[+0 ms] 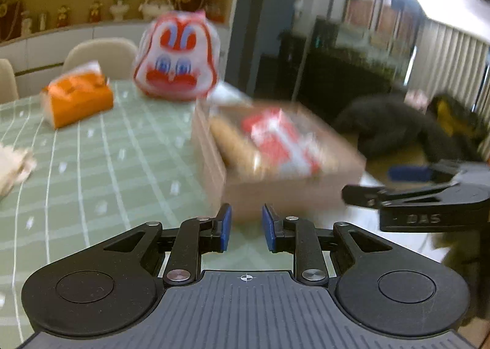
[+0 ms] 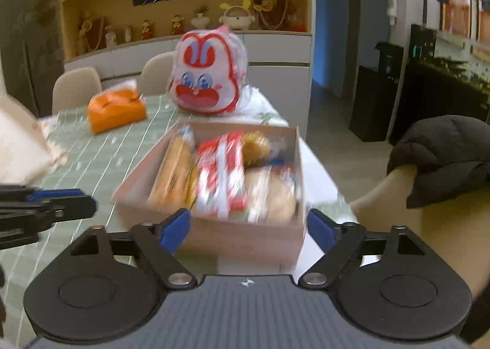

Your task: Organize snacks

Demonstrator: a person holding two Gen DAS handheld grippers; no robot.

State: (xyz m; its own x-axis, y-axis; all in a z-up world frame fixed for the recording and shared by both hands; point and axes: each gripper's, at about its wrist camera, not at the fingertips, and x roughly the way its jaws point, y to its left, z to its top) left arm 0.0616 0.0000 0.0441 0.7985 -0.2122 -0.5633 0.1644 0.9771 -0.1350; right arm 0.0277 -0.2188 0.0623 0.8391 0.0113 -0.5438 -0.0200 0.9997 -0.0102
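Observation:
A cardboard box [image 2: 232, 235] sits near the table's right edge, holding bread rolls [image 2: 171, 174] and a red-and-white snack pack [image 2: 220, 177]. It also shows in the left wrist view [image 1: 284, 193], blurred. My right gripper [image 2: 248, 228] is open and empty, its blue pads on either side of the box's near wall. My left gripper [image 1: 246, 228] is open a little and empty, just before the box's near left corner. The right gripper's fingers [image 1: 407, 174] show at the right of the left wrist view.
A red-and-white rabbit-face bag [image 2: 206, 73] stands behind the box. An orange tissue pack [image 2: 114, 108] lies on the green checked tablecloth [image 2: 101, 153]. A pale bag [image 2: 18, 150] sits at the left. Chairs [image 2: 75, 85] stand beyond the table; a dark coat [image 2: 444, 156] hangs at the right.

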